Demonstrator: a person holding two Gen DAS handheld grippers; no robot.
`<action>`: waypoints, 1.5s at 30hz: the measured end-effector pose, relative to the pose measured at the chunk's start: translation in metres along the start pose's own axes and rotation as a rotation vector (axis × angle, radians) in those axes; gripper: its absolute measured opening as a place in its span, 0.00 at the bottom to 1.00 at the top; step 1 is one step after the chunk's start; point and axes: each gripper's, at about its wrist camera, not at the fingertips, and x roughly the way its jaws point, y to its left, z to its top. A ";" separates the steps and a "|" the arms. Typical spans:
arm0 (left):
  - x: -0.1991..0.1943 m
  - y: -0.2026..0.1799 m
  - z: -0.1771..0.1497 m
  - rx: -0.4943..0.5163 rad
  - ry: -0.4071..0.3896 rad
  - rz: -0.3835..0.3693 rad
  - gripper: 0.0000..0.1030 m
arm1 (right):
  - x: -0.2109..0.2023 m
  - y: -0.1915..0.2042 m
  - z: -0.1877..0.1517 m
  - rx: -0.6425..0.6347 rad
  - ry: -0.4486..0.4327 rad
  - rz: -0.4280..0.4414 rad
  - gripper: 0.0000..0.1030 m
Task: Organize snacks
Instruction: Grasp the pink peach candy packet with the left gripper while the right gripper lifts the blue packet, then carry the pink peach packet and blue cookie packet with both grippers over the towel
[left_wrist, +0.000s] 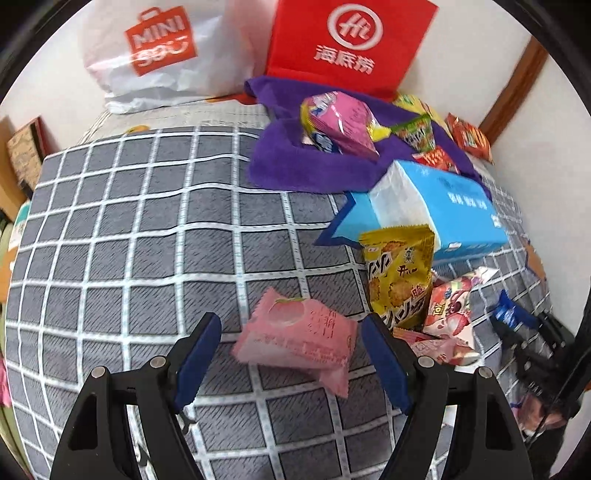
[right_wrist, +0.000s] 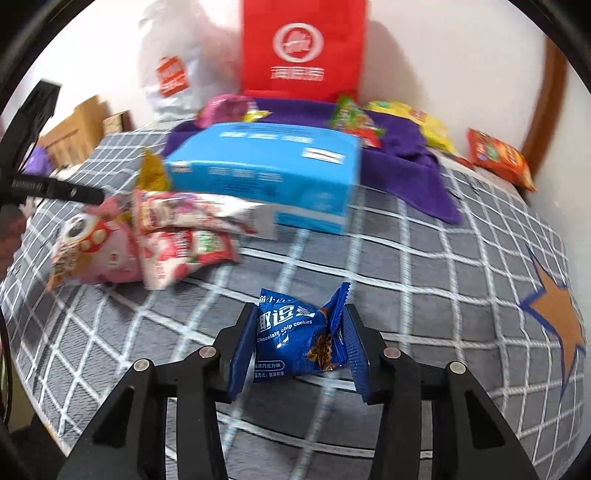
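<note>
Right gripper jaws clamped on the small blue foil chocolate-chip cookie packet just in front of the light-blue cardboard box – left gripper jaws open, straddling the pink peach-print wrapper pack left of that box, not touching it.

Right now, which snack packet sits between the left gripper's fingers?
The pale pink peach-print packet, lying on the checked cover between the open left gripper, untouched. The yellow packet and strawberry packets lie beyond its right finger.
</note>
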 end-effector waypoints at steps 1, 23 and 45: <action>0.004 -0.003 0.001 0.016 0.008 0.005 0.75 | 0.001 -0.004 -0.001 0.017 0.001 -0.012 0.44; -0.002 -0.006 -0.013 0.071 -0.034 0.016 0.56 | 0.011 -0.027 0.000 0.236 -0.004 -0.026 0.44; -0.046 -0.030 0.009 0.041 -0.105 -0.125 0.56 | -0.036 -0.018 0.019 0.205 -0.090 -0.011 0.43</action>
